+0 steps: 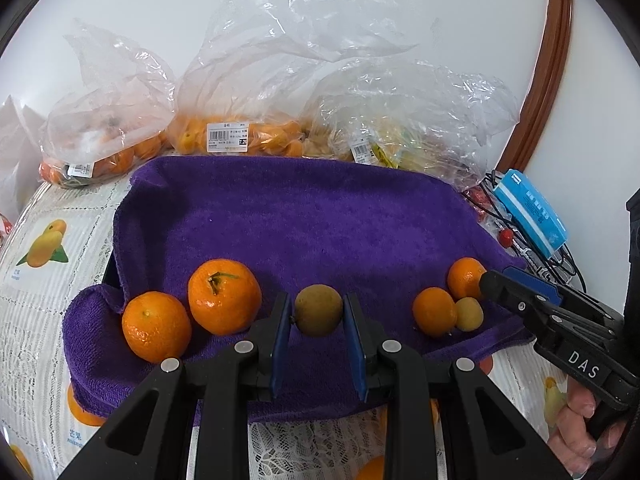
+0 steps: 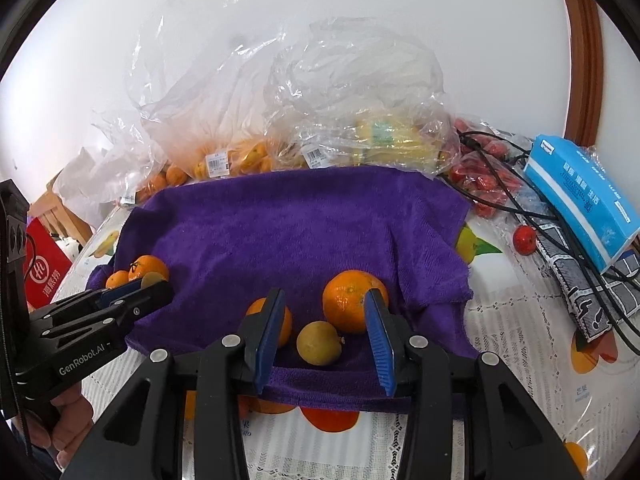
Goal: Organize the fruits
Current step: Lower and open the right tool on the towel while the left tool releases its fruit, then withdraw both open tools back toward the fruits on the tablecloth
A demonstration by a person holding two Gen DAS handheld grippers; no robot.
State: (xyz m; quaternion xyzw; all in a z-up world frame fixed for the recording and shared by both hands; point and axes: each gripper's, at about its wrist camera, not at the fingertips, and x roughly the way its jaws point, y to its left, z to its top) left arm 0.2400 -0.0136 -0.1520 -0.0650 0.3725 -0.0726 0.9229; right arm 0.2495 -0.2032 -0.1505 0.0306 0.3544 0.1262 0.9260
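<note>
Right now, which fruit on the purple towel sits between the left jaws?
The brownish-green round fruit, clamped in the left gripper, beside the large stemmed orange. The similar yellowish fruit lies loose on the purple towel.

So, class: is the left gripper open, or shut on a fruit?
Shut on the brownish-green fruit: both pads of the left gripper press its sides.

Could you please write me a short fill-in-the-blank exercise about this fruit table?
The left gripper is shut on a small greenish fruit over a ____ towel.
To that fruit's left in the left wrist view lie ____ oranges.
Behind the towel, more fruit sits in clear plastic ____.
Missing words: purple; two; bags.
</note>
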